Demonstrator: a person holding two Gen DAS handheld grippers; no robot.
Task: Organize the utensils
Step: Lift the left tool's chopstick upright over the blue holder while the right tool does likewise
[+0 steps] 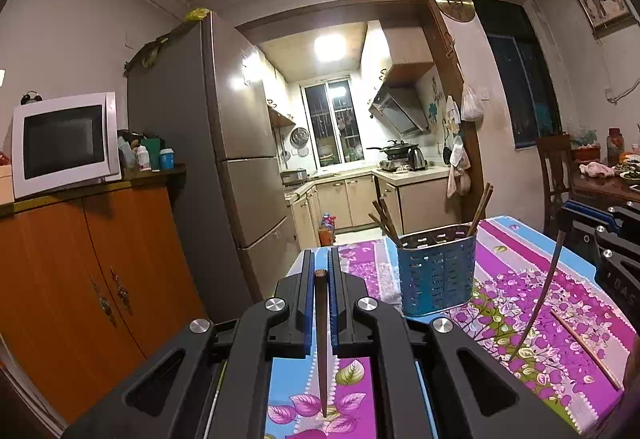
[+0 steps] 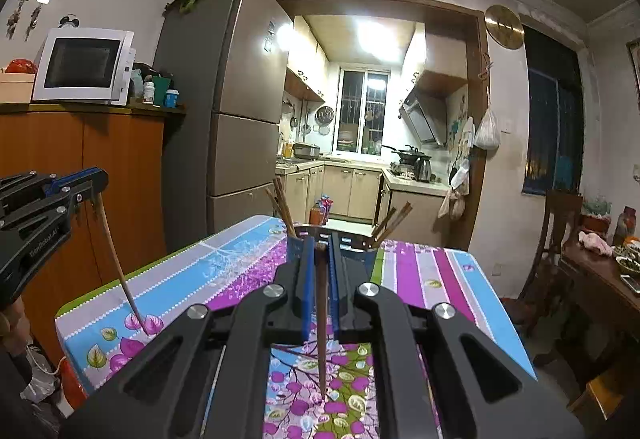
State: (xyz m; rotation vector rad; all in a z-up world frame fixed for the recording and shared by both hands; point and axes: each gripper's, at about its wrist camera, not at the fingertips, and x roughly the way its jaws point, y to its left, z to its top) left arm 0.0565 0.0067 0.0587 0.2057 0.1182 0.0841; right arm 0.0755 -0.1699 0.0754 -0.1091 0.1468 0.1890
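Left wrist view is showing the left gripper clamping one dark chopstick with its tip hanging down over the flowered tablecloth, while the right gripper is pinching a second chopstick the same way. Several chopsticks are already standing in the blue perforated holder (two clusters leaning at its ends). One loose chopstick is lying on the cloth; I judge the job partly done, with these three left
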